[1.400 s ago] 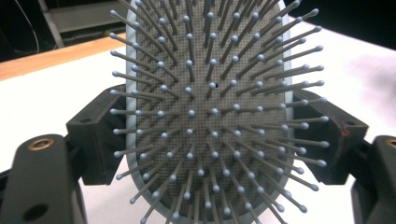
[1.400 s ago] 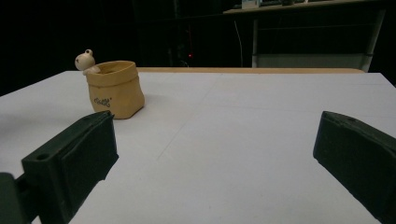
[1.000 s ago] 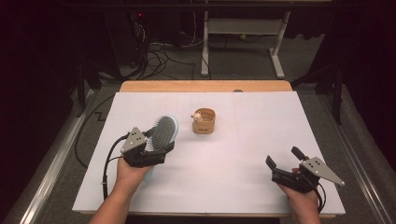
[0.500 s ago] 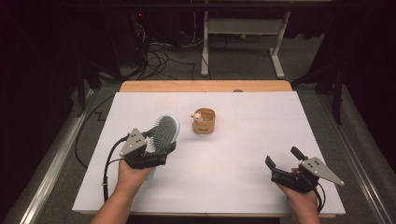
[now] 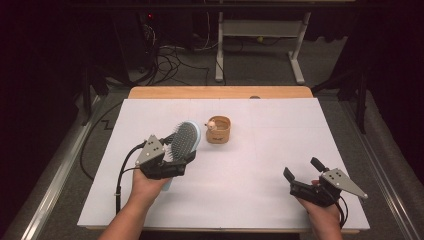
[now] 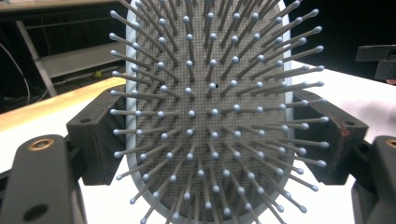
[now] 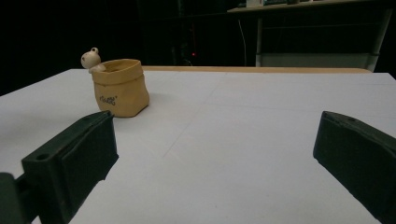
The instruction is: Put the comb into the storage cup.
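A hairbrush (image 5: 186,136) with a pale blue frame and grey ball-tipped bristles is held up over the white table's left half. My left gripper (image 5: 179,151) is shut on it, one jaw pressing on each side edge of the brush head. In the left gripper view the hairbrush (image 6: 210,107) faces the camera with its bristles, between the left gripper (image 6: 212,140) and its black jaws. My right gripper (image 5: 303,171) rests low near the front right, open, with nothing between its jaws. In its own view the right gripper (image 7: 215,154) looks across bare table.
A small yellow sack-shaped pot (image 5: 219,130) with a little pale figure on its rim stands mid-table; the pot (image 7: 120,87) also shows at the left of the right gripper view. The white table sheet (image 5: 270,150) ends in a wooden edge (image 5: 220,92) at the back. Cables and a desk frame lie beyond.
My left hand has edged the brush slightly toward the pot. The right gripper has stayed where it was.
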Demonstrator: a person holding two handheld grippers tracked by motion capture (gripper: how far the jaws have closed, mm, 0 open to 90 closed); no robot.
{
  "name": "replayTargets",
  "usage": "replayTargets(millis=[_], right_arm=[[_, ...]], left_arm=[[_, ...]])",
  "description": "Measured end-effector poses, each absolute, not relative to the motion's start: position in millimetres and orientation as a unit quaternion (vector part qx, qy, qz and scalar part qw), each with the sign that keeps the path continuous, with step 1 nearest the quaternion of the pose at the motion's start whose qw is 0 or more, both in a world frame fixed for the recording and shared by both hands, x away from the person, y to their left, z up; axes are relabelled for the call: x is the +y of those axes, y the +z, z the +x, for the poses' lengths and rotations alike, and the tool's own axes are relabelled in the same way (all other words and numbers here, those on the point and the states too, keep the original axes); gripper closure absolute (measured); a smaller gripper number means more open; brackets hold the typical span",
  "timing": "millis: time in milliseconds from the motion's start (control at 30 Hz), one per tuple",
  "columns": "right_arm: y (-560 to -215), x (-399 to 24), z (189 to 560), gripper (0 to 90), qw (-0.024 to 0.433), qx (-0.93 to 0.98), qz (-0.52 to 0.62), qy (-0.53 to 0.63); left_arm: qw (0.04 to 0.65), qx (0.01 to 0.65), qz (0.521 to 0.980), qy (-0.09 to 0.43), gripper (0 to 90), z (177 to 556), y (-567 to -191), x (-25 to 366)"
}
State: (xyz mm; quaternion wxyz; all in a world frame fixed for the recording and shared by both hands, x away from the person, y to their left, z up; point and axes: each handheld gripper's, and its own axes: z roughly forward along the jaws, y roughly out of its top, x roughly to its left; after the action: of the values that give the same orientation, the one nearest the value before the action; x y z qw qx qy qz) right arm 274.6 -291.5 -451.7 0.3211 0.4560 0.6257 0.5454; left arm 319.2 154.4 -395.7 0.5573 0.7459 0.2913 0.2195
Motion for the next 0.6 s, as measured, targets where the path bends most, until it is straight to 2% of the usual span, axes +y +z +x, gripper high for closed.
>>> replayTargets(millis=[600], right_arm=[[-451, -288, 276, 0.3, 0.313, 0.640, 0.454, 0.535]], left_arm=[[0.570, 0.265, 0.749, 0.209, 20.1, 334, -393, 121]])
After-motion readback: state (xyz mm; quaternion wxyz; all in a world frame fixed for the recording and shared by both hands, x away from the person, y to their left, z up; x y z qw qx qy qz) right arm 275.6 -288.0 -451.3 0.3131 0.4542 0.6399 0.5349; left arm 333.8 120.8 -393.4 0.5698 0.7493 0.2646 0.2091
